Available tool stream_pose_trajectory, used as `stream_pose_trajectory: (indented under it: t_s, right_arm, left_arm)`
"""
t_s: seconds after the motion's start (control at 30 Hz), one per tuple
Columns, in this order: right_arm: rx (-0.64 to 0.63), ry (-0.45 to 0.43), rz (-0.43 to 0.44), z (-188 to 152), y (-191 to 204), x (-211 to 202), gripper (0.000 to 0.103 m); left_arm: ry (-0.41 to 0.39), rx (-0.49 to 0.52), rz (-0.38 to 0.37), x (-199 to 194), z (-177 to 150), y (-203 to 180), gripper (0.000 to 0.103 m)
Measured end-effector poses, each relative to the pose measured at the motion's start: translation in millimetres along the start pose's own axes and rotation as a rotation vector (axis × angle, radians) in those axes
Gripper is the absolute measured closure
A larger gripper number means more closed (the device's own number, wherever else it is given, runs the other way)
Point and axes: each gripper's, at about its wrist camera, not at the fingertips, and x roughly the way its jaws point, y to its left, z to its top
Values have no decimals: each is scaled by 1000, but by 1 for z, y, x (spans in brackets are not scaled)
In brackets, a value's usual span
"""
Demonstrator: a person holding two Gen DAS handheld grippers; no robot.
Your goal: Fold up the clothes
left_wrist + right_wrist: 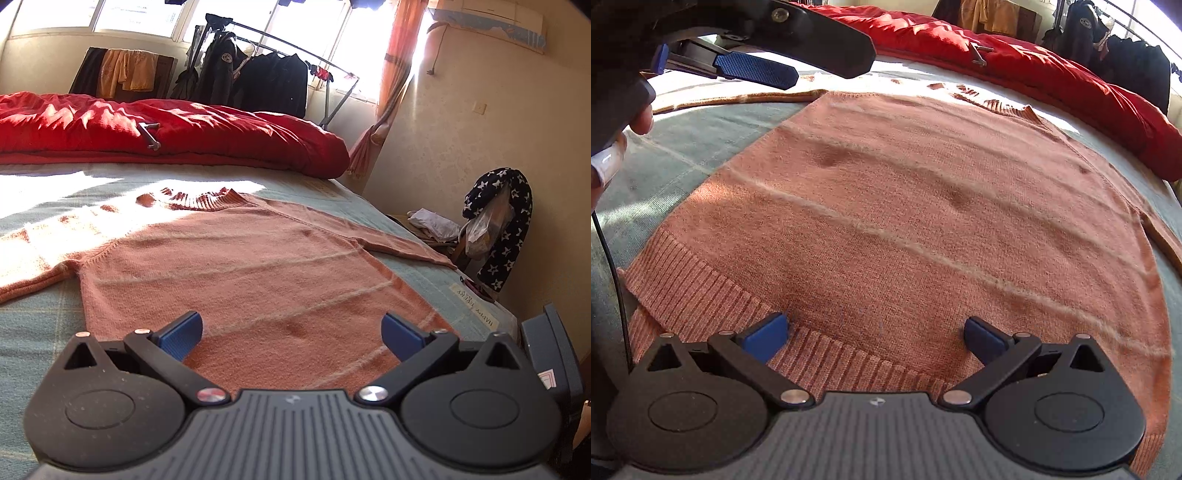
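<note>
A salmon-pink knitted sweater (236,266) with thin pale stripes lies flat on the bed, collar away from me and both sleeves spread out. My left gripper (291,334) hovers open over its lower body, blue pads wide apart with nothing between them. In the right wrist view the sweater (905,206) fills the frame, its ribbed hem (713,295) nearest. My right gripper (875,338) is open just above that hem. The left gripper (755,70) appears at the upper left, held in a hand, above the sweater's left sleeve.
The bed's pale green sheet (40,332) surrounds the sweater. A red quilt (177,129) is bunched along the far side. Beyond it stands a rack of dark jackets (258,77) by the window. A star-print cloth (506,221) hangs at the right near the wall.
</note>
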Motion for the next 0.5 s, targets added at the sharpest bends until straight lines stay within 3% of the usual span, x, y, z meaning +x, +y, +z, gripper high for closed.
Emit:
stream_pose_trajectory:
  t_s: [0.5]
  right_arm:
    - [-113, -33, -1, -20, 29, -35, 0]
  left_arm:
    - [7, 6, 36, 2, -1, -2, 1]
